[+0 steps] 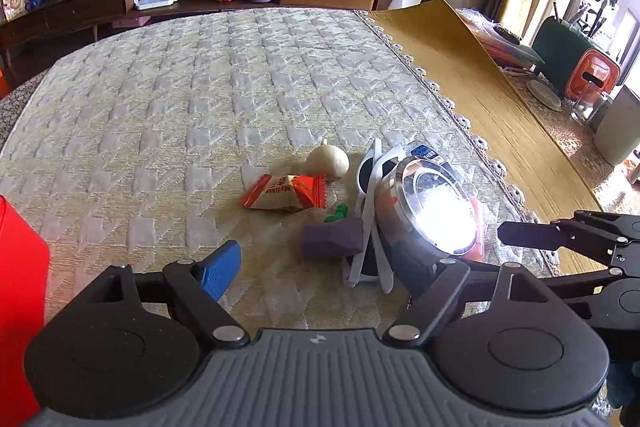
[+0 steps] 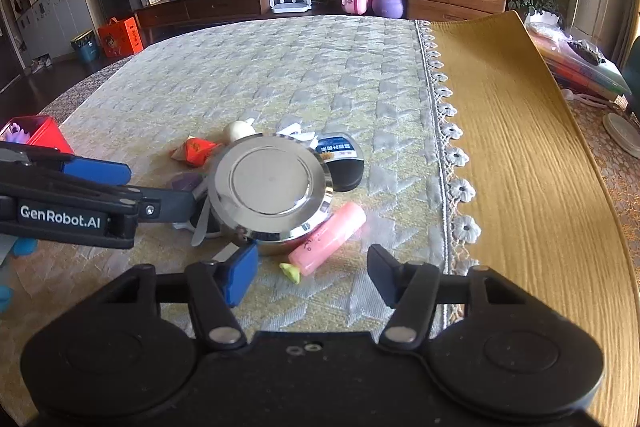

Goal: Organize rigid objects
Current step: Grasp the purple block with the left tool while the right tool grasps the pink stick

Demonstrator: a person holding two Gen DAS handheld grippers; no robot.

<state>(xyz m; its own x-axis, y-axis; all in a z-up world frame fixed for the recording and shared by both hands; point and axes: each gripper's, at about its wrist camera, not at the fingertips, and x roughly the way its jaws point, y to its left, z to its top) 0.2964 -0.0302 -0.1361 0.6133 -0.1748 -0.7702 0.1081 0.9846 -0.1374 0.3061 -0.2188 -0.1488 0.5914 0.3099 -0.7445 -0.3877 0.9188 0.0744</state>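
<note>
Between the released right tongs lies bare quilted surface, just short of a pink tube and an upturned steel bowl, while the left tongs, also released, flank a purple block beside that bowl.

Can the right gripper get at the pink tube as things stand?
Probably yes. The pink tube lies just ahead of the right gripper, whose open jaws hold nothing. The steel bowl crowds the tube's left side, so the left finger has little room there.
</note>
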